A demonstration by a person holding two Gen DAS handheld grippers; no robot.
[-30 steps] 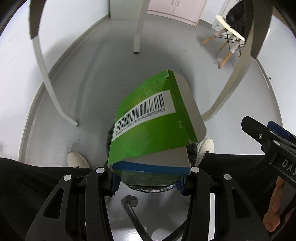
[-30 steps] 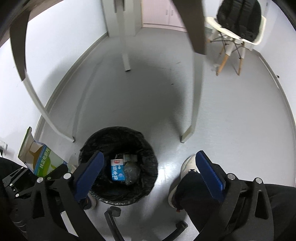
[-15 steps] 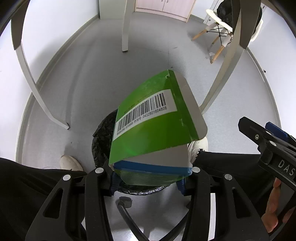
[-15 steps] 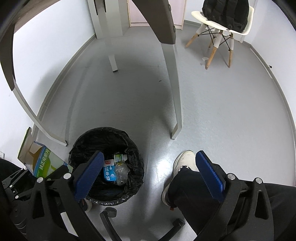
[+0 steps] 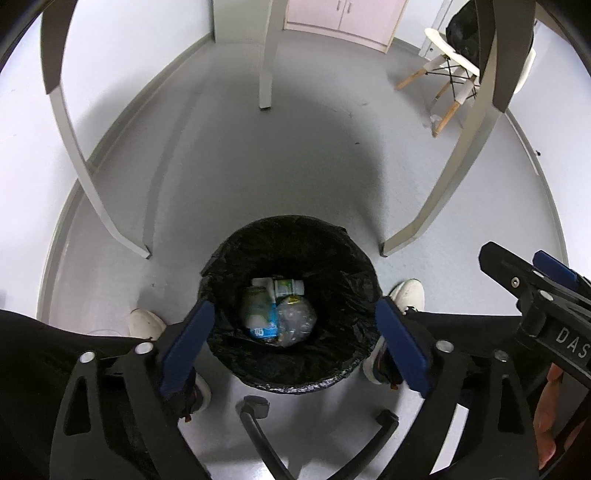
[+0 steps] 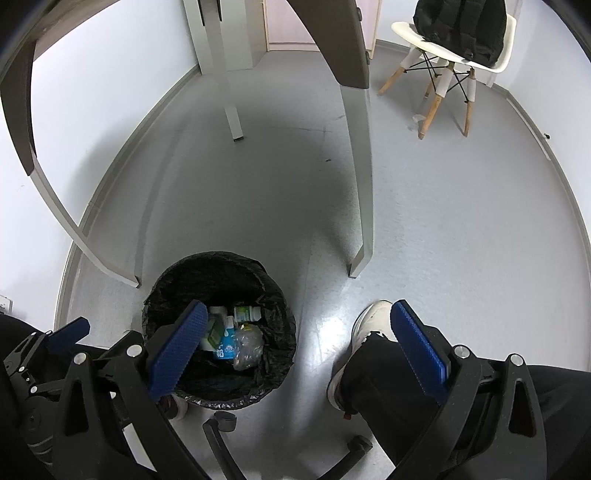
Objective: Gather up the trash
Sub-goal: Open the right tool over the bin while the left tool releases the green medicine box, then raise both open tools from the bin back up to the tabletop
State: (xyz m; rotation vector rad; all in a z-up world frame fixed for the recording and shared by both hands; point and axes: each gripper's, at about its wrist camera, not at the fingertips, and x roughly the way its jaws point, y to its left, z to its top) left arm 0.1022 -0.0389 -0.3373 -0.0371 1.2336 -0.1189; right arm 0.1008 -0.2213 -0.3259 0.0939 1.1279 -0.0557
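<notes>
A black-lined trash bin point(image 5: 295, 225) point(image 6: 207, 262) stands on the grey floor right below my left gripper point(image 5: 293, 305). Its jaws are opening wide, with nothing between the blue pads point(image 5: 184, 347). Inside the bin lie a blurred green box point(image 5: 255, 304) point(image 6: 214, 334), a blue-and-white carton point(image 5: 264, 328), a crumpled clear bottle point(image 5: 297, 319) and a small white bottle point(image 5: 286, 286). My right gripper point(image 6: 298, 307) hangs open and empty just right of the bin, over the floor and a white shoe point(image 6: 369, 321).
The person's dark trouser legs and white shoes point(image 5: 408, 295) flank the bin. Grey table legs point(image 5: 436, 206) point(image 6: 364, 221) stand behind it, another leg point(image 5: 96, 192) on the left by the wall. Office-chair castors point(image 5: 255, 404) sit near the bin. A white chair with a black backpack point(image 6: 458, 33) stands far right.
The left gripper's jaws have sprung apart and the green barcode box has left them, dropping into the bin. The right gripper stays open as before.
</notes>
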